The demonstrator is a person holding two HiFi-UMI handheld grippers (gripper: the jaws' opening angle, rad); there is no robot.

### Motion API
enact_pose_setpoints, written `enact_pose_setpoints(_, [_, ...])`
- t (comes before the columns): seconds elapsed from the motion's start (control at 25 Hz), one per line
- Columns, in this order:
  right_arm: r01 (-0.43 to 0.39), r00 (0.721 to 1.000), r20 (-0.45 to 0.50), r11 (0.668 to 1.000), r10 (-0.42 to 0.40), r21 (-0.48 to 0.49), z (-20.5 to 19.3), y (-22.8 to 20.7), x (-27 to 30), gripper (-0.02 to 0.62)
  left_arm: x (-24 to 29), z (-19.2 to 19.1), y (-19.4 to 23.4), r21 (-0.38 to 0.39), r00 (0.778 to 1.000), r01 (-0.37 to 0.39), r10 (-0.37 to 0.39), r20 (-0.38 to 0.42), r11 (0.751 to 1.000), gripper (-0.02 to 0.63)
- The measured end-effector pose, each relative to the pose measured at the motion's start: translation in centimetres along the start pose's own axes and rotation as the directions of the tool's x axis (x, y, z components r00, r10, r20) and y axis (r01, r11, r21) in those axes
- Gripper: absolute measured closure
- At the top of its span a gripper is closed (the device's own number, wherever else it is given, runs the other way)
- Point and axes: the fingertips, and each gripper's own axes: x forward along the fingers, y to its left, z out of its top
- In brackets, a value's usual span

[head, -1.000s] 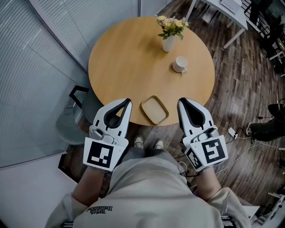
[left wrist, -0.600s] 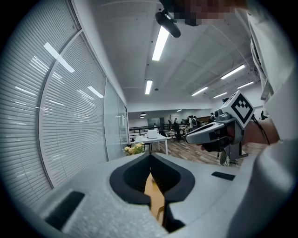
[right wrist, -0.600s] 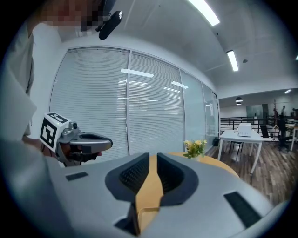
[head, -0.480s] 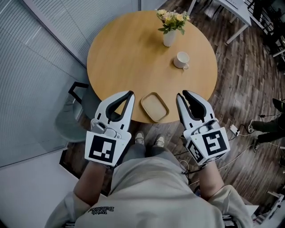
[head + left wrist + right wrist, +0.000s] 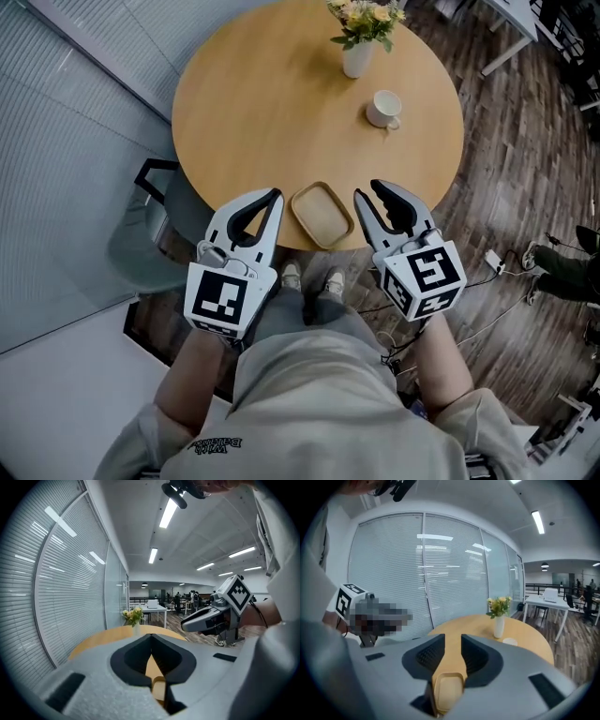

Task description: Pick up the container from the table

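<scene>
A shallow tan container (image 5: 322, 215) with rounded corners lies at the near edge of the round wooden table (image 5: 272, 103). My left gripper (image 5: 273, 196) hovers just left of it with its tips together and nothing held. To the container's right my right gripper (image 5: 367, 192) hangs over the table's rim, its jaws a little apart. In the right gripper view the container (image 5: 449, 688) shows through the gap of the right gripper (image 5: 453, 640), below the jaws and not gripped. A sliver of the container (image 5: 159, 685) shows through the left gripper (image 5: 151, 637).
A white vase of flowers (image 5: 357, 49) and a white cup (image 5: 383, 108) stand on the far side of the table. A grey chair (image 5: 141, 239) sits under the table's left edge by the glass wall. Cables (image 5: 492, 267) lie on the wood floor at right.
Both grippers have come forward and inward to the container's sides. The right gripper's tips have parted slightly. The left gripper stays shut.
</scene>
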Motion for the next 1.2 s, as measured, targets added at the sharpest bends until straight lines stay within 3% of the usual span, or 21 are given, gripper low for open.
enact_pose_setpoints(0.2, [0.011,0.994,-0.107,0.998,-0.018,-0.068,-3.8,-1.4,2.6,0.486,1.7,-2.9,-0.1,0.001,0.998,0.024,-0.024,-0.053,1.000,0.588])
enact_pose_setpoints(0.68, [-0.043,0.956,-0.291,0.999,0.035,-0.020,-12.3,-2.0,7.8,0.488,5.2,-11.3,0.0,-0.079,0.978,0.044,-0.059,-0.198,0.996,0.587])
enact_pose_setpoints(1.2, [-0.058,0.855,-0.516,0.998,0.047,-0.005,-22.0,-2.9,11.0,0.486,6.4,-18.6,-0.3,-0.151,0.936,0.059,-0.107,-0.336,0.987,0.586])
